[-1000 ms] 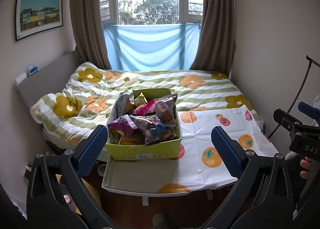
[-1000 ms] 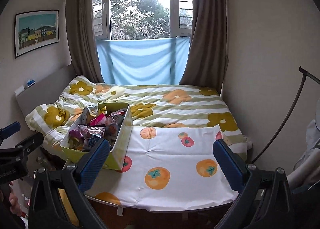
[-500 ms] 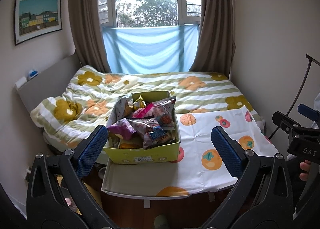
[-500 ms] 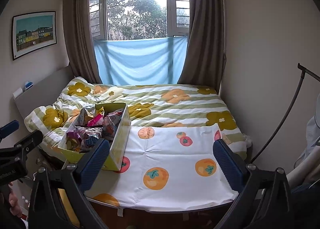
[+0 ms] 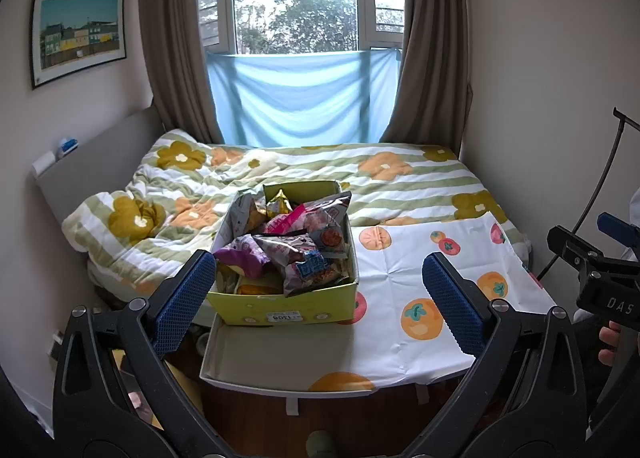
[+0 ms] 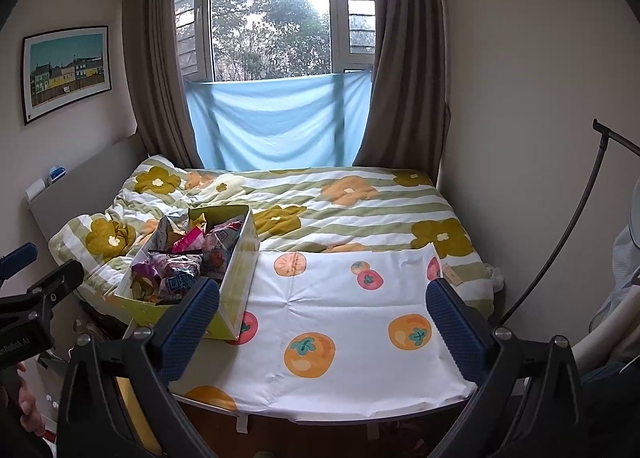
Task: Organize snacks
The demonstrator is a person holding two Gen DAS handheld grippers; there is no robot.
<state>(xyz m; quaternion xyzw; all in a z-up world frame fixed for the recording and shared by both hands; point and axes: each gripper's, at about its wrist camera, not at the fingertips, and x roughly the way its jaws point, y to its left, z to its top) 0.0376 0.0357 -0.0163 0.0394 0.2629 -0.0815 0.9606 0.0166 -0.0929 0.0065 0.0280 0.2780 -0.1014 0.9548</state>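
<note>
Grippers hovering short of the table, both empty. Left gripper (image 5: pixel 319 290) is pointing at the green box (image 5: pixel 288 308), fingers spread wide. Right gripper (image 6: pixel 322 310) is facing the fruit-print cloth (image 6: pixel 340 322), fingers wide too. Box is sitting on the table's left side, touching the bed quilt (image 5: pixel 400 178) behind it, and is heaped with snack packets (image 5: pixel 296 246). Table edge (image 5: pixel 288 388) is lying between the grippers and the box. A black curved rod (image 6: pixel 560 254) is leaning along the right wall.
</note>
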